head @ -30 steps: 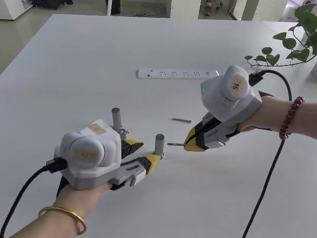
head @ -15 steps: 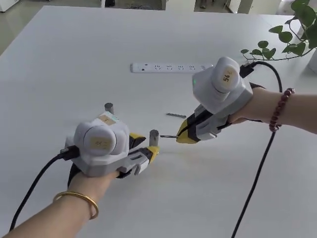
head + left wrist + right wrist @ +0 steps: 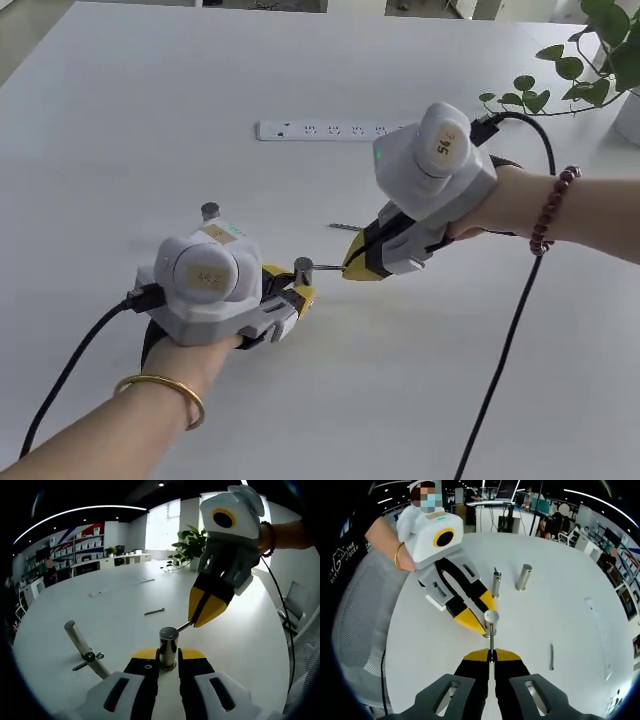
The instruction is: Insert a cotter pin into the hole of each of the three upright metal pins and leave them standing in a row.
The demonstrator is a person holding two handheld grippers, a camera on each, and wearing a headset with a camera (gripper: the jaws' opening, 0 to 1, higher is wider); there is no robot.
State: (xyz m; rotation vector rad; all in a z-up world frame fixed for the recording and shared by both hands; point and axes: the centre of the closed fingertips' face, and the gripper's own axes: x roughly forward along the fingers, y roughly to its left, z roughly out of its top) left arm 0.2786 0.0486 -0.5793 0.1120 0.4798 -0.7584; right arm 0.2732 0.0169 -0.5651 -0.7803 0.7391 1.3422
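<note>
Our left tongs (image 3: 168, 656) are clamped low on the shaft of a metal pin (image 3: 168, 642), which stands upright on the white bench (image 3: 150, 120). Our right tongs (image 3: 491, 656) are clamped on a cotter pin (image 3: 491, 640), held level and pointing at the metal pin from 3 o'clock in the head view. Its tip meets the pin's side just under the top; we cannot tell whether it sits in the hole.

In the left gripper view, a second metal pin (image 3: 82, 641) stands at 9 o'clock of the held one, with a fitted cotter pin (image 3: 89, 656) through it. In the right gripper view, a third metal pin (image 3: 523, 576) stands at 1 o'clock of the held one. A spare cotter pin (image 3: 345, 227) lies flat on the bench near the right tongs. A power strip (image 3: 330, 130) lies at 12 o'clock, well apart, and a plant (image 3: 590, 50) at 2 o'clock.
</note>
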